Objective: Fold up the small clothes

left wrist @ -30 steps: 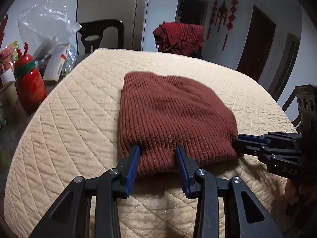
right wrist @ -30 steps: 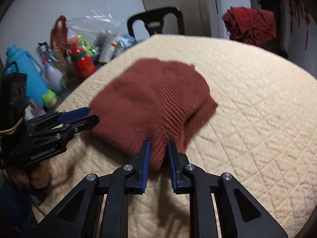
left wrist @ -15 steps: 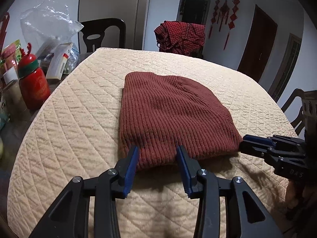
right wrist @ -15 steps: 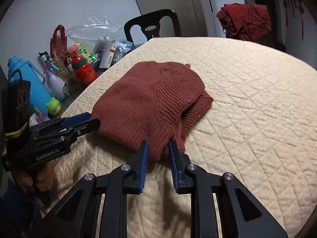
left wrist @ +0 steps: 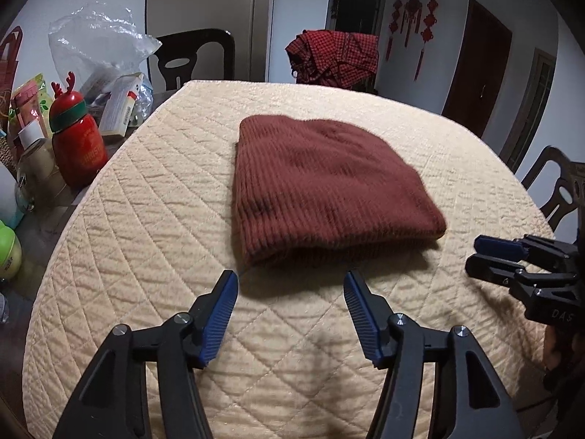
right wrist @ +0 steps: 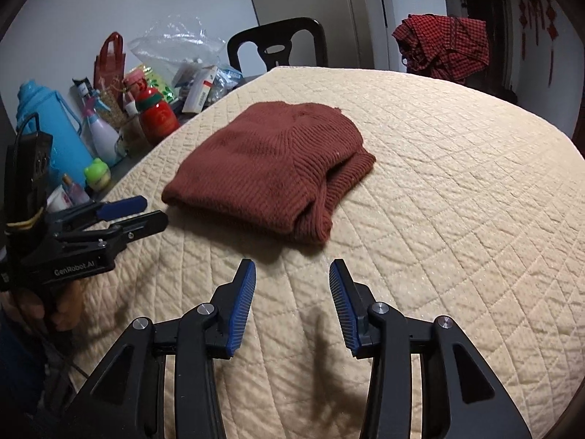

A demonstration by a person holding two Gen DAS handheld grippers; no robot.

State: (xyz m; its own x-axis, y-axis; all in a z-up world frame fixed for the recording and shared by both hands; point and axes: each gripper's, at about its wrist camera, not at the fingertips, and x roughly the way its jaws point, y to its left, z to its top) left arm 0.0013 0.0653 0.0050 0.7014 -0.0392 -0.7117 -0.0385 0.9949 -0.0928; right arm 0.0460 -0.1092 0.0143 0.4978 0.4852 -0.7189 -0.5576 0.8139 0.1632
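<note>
A rust-brown knitted hat [left wrist: 321,186] [right wrist: 270,168] lies folded flat on the quilted cream table cover [left wrist: 164,219] [right wrist: 457,201]. My left gripper [left wrist: 290,281] sits just short of the hat's near edge; its jaws are opening and nothing is between them. My right gripper [right wrist: 292,270] is likewise off the hat's near corner, jaws opening, with only the cover below. Each gripper shows in the other's view: the right one [left wrist: 482,256] at the right edge, the left one [right wrist: 146,212] at the left, held by a hand.
Bottles, a red flask [left wrist: 78,142], boxes and a plastic bag [left wrist: 98,47] crowd the table's left side, with a blue thermos [right wrist: 47,124] there too. A dark chair [left wrist: 193,55] stands behind, a red checked cloth [left wrist: 336,55] hangs over another, and a third chair [left wrist: 555,186] is at right.
Both grippers let go of the hat's near edge, opened and drew back toward me. The hat now lies flat and free on the cover.
</note>
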